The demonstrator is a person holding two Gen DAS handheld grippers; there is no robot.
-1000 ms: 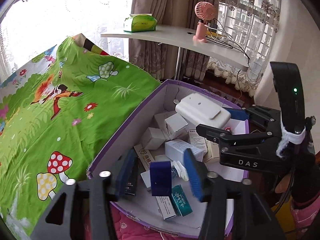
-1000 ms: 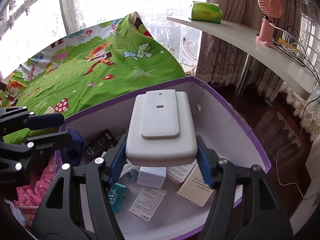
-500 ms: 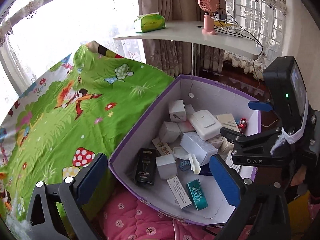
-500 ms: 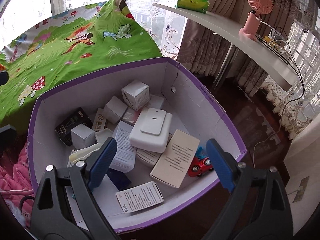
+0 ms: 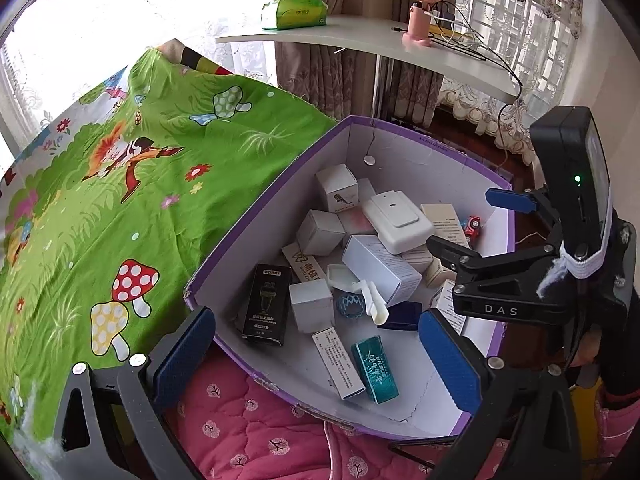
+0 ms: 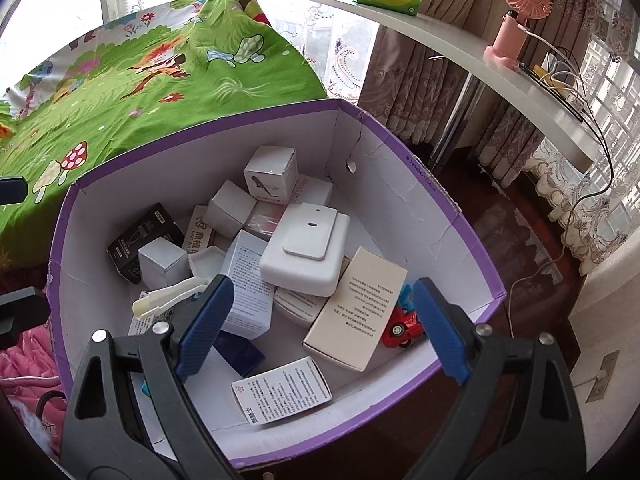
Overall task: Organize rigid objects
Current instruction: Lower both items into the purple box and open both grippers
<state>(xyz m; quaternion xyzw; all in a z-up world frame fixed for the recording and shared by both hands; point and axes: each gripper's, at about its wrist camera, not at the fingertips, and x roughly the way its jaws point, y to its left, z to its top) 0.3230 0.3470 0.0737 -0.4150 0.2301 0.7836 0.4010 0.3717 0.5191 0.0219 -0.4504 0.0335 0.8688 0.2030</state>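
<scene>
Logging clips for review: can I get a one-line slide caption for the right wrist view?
Open right hand-held gripper above the purple box, where a white device lies atop small cartons.

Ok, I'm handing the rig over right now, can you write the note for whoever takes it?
Left gripper: open, empty, above the near corner of the purple box.
Right gripper: open, empty, above the box's near edge.
Done: the white device lies on top of the pile in the box, with the small cartons, the black carton, the teal pack and the red toy car.
Left: nothing loose shows on the green cloth; check outside the views before stopping.
</scene>
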